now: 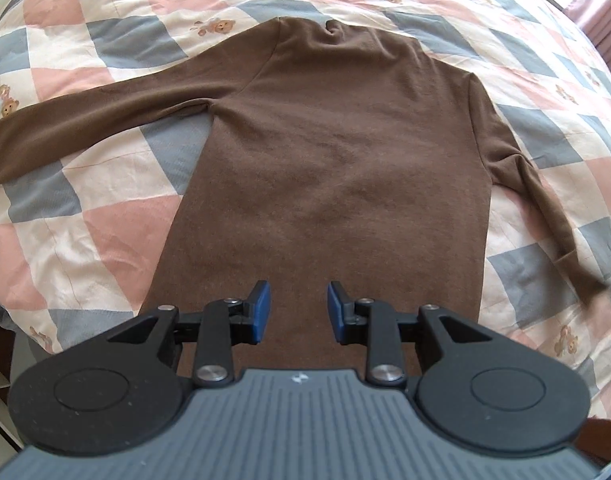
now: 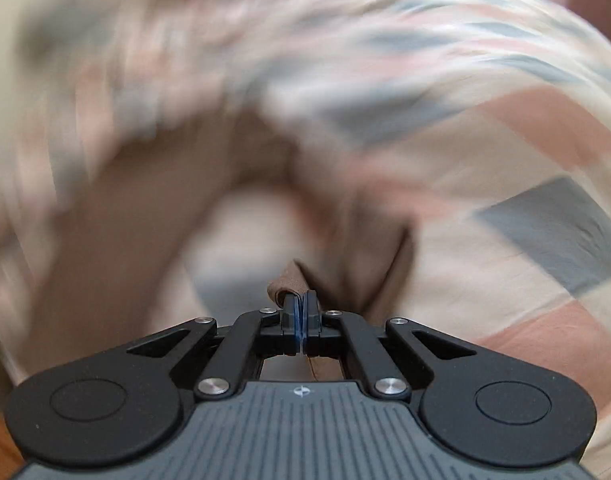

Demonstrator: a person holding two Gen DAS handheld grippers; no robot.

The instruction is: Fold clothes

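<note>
A: What's the biggest thing here?

B: The patchwork quilt of pink, grey and cream squares with small bears [image 1: 85, 240]. Spread flat on it, back up as far as I can judge, is the brown long-sleeved knit top [image 1: 337, 168], collar at twelve o'clock, hem at six.

A: The sleeves?

B: One runs out toward nine o'clock. The other hangs down the body's edge toward four o'clock.

A: And the tongs?

B: The left gripper [image 1: 298, 312] hovers over the hem with its blue pads apart, holding nothing. The right gripper [image 2: 301, 320] is clamped on a fold of brown fabric; that view is smeared with motion, so I can't tell which part of the top it has, though the sleeve end seems likely.

A: So which step?

B: A sleeve fold, I'd judge. The pinched cloth wants carrying across the body and laying flat without dragging the rest.
</note>
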